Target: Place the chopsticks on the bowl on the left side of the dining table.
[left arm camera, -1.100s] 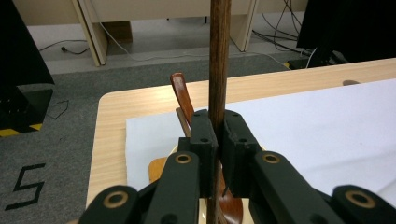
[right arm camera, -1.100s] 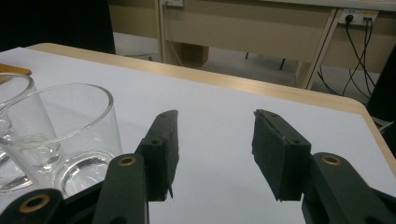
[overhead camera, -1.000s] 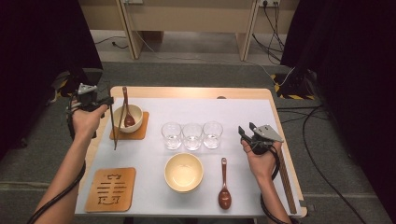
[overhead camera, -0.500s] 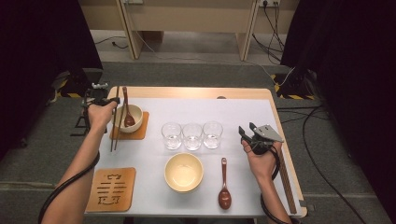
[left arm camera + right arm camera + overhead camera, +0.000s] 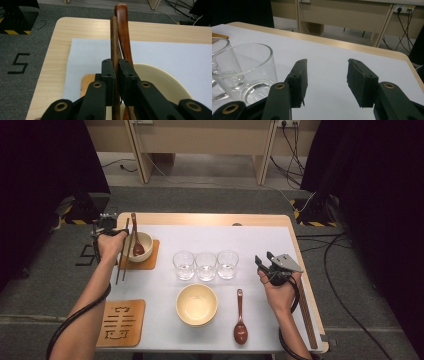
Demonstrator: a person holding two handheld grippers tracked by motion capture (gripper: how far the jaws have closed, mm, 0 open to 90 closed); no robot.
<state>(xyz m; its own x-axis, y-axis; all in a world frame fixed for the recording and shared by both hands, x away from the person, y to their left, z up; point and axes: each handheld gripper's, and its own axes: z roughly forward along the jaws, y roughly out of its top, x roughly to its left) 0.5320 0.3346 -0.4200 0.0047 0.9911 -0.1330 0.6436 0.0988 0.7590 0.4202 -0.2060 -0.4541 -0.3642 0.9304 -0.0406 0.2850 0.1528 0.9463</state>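
Observation:
My left gripper (image 5: 110, 227) is at the table's far left, shut on dark wooden chopsticks (image 5: 122, 255) that slant along the left side of a cream bowl (image 5: 145, 241). In the left gripper view its jaws (image 5: 115, 66) clamp one dark stick (image 5: 114, 42), and a brown spoon handle (image 5: 124, 32) rises just behind it from the bowl (image 5: 162, 80). That bowl sits on a wooden coaster (image 5: 150, 262). My right gripper (image 5: 266, 262) rests at the right, open and holding nothing (image 5: 325, 75), with a glass (image 5: 247, 72) to its left.
Three glasses (image 5: 206, 265) stand in a row mid-table. In front of them are a second cream bowl (image 5: 197, 304), a brown spoon (image 5: 240, 320) and a carved coaster (image 5: 121, 322). Another pair of chopsticks (image 5: 306, 317) lies along the right edge. A white mat (image 5: 250, 240) covers the table.
My left hand has carried the chopsticks to the right and lower, up beside the bowl on the coaster. The right hand has kept still.

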